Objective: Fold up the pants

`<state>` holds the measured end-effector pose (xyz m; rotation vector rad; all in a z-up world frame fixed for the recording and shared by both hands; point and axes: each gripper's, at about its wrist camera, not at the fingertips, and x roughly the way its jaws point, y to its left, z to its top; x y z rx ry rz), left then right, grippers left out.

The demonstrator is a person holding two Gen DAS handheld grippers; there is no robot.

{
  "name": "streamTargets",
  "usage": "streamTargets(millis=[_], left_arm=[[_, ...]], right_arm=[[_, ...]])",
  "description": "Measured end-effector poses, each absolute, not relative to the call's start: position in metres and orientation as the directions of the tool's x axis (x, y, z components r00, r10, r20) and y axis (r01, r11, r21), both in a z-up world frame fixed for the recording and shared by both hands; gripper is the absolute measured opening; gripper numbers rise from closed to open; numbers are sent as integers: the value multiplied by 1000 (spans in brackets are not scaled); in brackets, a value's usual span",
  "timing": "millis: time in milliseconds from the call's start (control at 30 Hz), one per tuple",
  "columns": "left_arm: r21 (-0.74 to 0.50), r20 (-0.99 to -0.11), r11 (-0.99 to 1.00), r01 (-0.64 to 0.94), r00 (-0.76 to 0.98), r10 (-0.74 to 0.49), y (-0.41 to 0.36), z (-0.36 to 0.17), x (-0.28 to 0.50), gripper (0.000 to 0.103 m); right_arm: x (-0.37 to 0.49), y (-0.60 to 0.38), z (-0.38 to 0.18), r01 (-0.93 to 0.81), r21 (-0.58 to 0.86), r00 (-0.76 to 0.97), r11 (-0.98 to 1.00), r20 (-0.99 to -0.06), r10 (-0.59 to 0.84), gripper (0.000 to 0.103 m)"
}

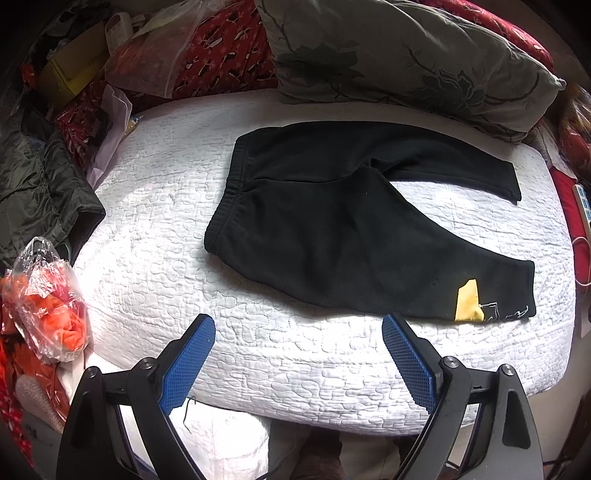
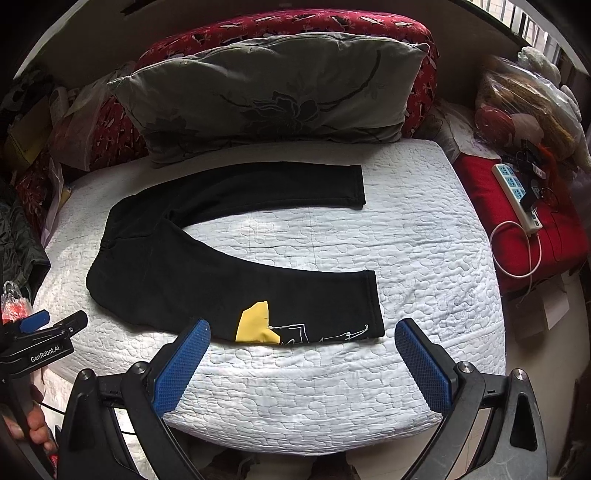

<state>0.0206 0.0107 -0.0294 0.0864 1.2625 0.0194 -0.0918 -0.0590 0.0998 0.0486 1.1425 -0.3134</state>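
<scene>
Black pants [image 1: 332, 229] lie flat on a white quilted bed [image 1: 166, 229], waistband to the left, both legs spread apart toward the right. The near leg bears a yellow patch [image 1: 468, 301] and white print by its cuff. The pants also show in the right wrist view [image 2: 177, 266], with the patch [image 2: 255, 325]. My left gripper [image 1: 298, 328] is open and empty, hovering above the bed's near edge, short of the near leg. My right gripper [image 2: 303, 332] is open and empty, its left finger close to the patch. The left gripper also shows at the left in the right wrist view [image 2: 48, 325].
A grey floral pillow [image 2: 266, 92] leans at the bed's far side against a red patterned cushion [image 2: 288, 26]. A plastic bag with orange contents [image 1: 44, 299] and a dark jacket [image 1: 37, 184] lie left. A power strip [image 2: 517, 199] on red cloth lies right.
</scene>
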Motion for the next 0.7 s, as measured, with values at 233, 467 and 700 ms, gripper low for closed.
streamTargets(millis=[233, 467, 700], left_arm=[[76, -948, 996, 37, 312, 61, 12, -28, 17, 92], [79, -936, 997, 26, 346, 65, 14, -23, 14, 91], [68, -928, 997, 32, 368, 52, 16, -21, 9, 89]], right_arm=[[-96, -58, 99, 270, -138, 375, 953, -896, -236, 101], [-97, -61, 99, 281, -146, 371, 948, -895, -248, 101], [-97, -61, 98, 285, -166, 358, 944, -895, -265, 101]])
